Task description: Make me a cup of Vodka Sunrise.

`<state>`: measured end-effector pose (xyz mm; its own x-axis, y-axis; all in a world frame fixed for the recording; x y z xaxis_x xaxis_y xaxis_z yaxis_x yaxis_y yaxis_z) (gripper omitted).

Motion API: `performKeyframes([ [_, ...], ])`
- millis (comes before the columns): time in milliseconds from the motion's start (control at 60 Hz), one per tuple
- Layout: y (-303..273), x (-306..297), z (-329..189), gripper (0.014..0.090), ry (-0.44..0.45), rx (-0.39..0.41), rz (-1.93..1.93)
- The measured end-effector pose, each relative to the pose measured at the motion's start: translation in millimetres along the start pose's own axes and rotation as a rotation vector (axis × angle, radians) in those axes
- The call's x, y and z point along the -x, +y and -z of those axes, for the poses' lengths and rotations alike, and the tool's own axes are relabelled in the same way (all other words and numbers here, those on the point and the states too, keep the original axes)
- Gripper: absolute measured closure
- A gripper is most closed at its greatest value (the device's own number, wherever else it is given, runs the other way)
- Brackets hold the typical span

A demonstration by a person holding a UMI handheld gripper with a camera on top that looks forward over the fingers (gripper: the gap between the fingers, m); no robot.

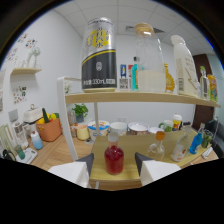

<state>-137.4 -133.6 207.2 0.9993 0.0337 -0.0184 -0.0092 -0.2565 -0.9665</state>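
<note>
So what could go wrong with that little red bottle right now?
The red bottle stands on the wooden table between the open jaws of the gripper, with a gap on each side. If the jaws close off-centre, one could push it over, and I can't tell whether it has a cap. The small stemmed glass stands close beyond, so a sideways swing might knock it. On the shelf above, the can could get bumped when lifting.

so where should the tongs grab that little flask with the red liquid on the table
Grip the flask by its round red belly, coming in straight ahead at table level. It stands upright between the open tongs with gaps either side. The belly is the widest part and sits at fingertip height; the narrow neck and pale cap above look like a poorer hold.
</note>
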Motion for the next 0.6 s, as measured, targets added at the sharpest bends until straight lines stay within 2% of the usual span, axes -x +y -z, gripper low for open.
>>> performKeyframes([
  [200, 7.2, -6.6, -29.4, 0.0619, 0.046, 0.006, 0.043],
  [250, 11.0, -5.5, -32.2, 0.0683, 0.037, 0.02, 0.042],
  [600, 8.7, -6.9, -22.5, 0.0702, 0.026, 0.033, 0.042],
])
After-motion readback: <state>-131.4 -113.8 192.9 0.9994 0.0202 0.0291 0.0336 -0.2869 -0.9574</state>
